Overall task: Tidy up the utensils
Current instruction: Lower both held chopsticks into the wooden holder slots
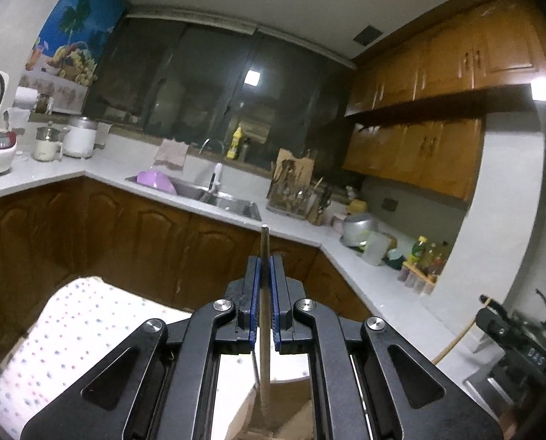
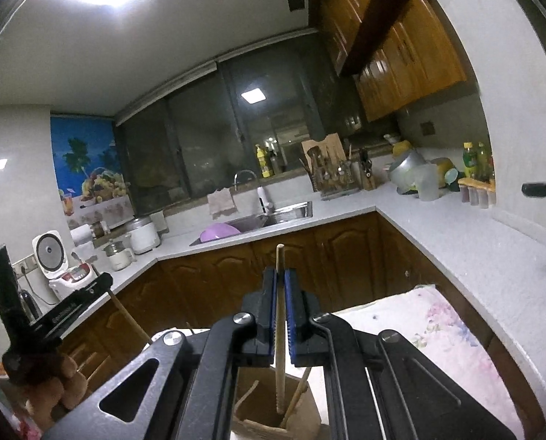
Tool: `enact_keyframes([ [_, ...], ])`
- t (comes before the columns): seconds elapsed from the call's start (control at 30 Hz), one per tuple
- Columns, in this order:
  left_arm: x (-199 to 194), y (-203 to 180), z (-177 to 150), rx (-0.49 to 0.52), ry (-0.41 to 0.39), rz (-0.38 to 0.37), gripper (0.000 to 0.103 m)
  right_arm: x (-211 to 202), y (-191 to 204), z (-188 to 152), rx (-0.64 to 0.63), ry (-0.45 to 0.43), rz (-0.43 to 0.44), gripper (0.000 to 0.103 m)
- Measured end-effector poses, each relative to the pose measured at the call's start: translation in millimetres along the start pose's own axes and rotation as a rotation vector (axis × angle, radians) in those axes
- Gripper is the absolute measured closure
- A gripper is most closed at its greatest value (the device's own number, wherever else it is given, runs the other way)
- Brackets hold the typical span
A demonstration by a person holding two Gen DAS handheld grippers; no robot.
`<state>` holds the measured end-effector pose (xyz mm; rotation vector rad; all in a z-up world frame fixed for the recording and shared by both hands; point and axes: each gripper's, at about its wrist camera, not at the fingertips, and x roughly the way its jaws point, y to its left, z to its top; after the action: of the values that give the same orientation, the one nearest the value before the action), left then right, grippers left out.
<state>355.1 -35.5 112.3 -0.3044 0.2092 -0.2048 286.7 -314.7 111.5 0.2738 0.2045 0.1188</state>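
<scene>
My left gripper is shut on a wooden chopstick that stands upright between the blue pads, its lower end in a brown cardboard holder. My right gripper is shut on another wooden chopstick, upright, its ridged tip down inside the cardboard holder, where another wooden utensil leans. The left gripper shows at the left of the right wrist view, with its chopstick slanting down.
A table with a dotted cloth and a floral cloth lies below. Brown cabinets, a white counter, a sink, rice cookers, a knife rack and bottles stand beyond.
</scene>
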Motion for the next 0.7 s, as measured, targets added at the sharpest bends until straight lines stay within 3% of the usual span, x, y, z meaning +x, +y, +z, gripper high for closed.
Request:
enact_keyframes([
  [0.47, 45, 0, -71, 0.060, 0.186, 0.013, 0.098, 37, -23, -49, 0.011, 0.128, -0.011, 0.099],
  [0.7, 38, -2, -74, 0.090, 0.199, 0.017, 0.097, 48, -29, -55, 0.015, 0.189, -0.004, 0.099],
])
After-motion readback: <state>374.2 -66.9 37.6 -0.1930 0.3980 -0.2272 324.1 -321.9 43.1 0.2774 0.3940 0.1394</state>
